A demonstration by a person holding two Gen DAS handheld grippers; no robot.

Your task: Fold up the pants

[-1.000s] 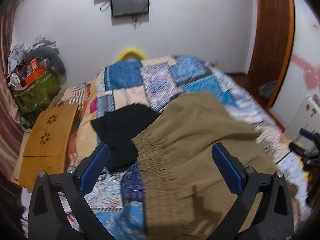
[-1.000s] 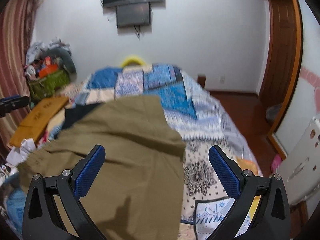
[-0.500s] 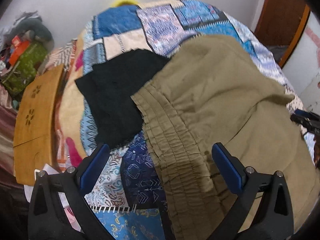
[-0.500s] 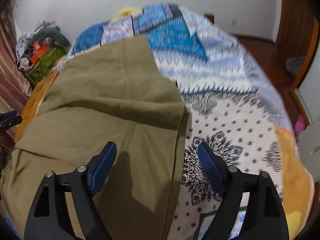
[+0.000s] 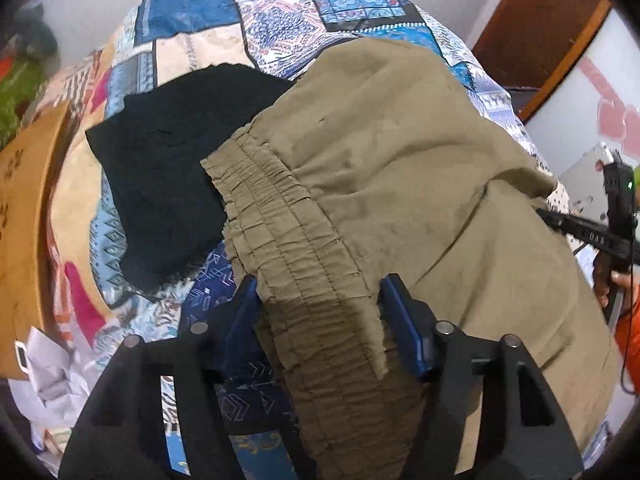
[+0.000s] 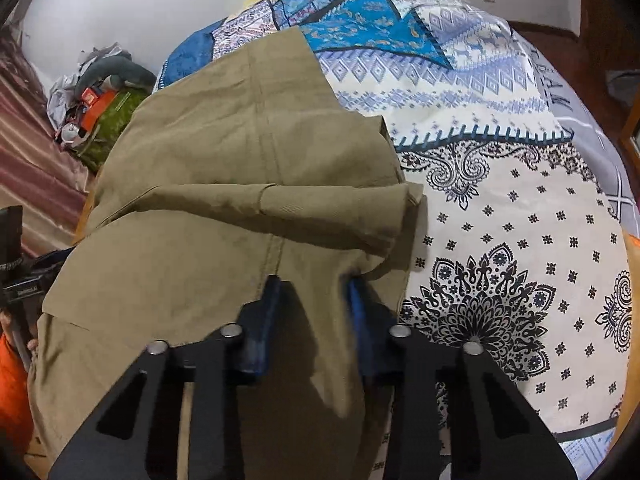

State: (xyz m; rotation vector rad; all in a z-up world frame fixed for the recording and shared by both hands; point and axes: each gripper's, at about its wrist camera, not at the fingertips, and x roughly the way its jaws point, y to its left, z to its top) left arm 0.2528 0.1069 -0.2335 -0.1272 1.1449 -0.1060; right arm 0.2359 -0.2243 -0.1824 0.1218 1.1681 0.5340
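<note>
Tongs closing on olive pants, both sides

Left gripper (image 5: 318, 312): my jaws have just been closing, the elastic waistband (image 5: 288, 232) of the olive pants (image 5: 400, 152) sits between the blue pads (image 5: 404, 332); both pads look to touch the gathered edge, so I call it clamped on the waistband. Right gripper (image 6: 312, 312): jaws have just been closing too, now close together, pinching a raised ridge of pants fabric (image 6: 312, 288) near the hem edge. Pads are motion-blurred.

Outward from my left tongs: pants spread ahead and to the right over the patchwork bedspread (image 5: 280, 12). Black garment (image 5: 172, 168) lies ahead-left, touching the waistband, partly under it. Wooden board (image 5: 24, 220) far left, off the bed edge. Other gripper and a hand (image 5: 608, 280) at far right.

Outward from my right tongs: a pant leg is folded across just ahead, its hem (image 6: 412, 196) ahead-right. White patterned bedspread panel (image 6: 520, 260) to the right. Clutter pile (image 6: 100, 96) far ahead-left by the wall.
</note>
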